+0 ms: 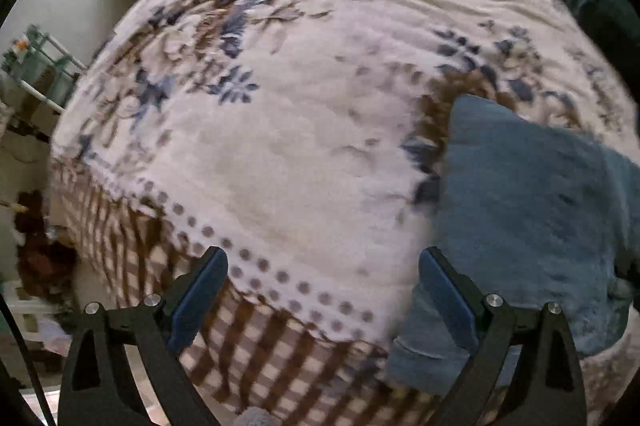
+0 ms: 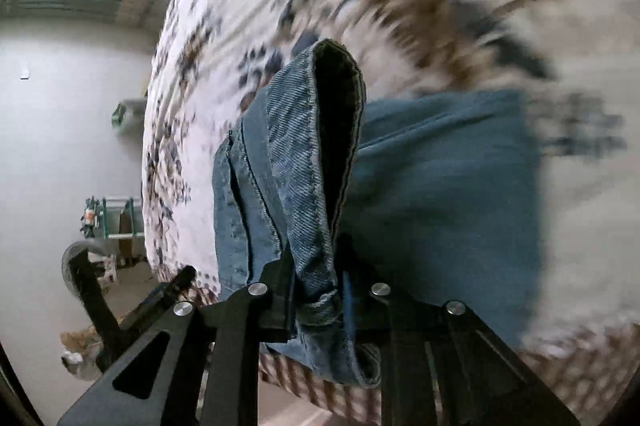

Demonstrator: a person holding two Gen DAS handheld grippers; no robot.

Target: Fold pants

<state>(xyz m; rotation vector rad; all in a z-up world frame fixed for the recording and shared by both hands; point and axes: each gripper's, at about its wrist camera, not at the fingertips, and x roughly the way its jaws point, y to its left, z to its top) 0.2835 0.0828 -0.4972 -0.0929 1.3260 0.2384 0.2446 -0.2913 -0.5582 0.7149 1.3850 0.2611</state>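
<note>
Between the right gripper (image 2: pixel 320 290) fingers a hem of the jeans (image 2: pixel 440 194) is clamped, the legs running ahead, while the left gripper (image 1: pixel 324 290) gapes empty beside them.

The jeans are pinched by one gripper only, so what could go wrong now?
1. The right hand-held gripper clamps only a thick hem of the jeans; the denim could slip out when lifted.
2. The left hand-held gripper is open over the floral bedspread, beside the denim. Closing there might pinch bedspread instead.
3. With one corner held, the fold may come out crooked.
</note>
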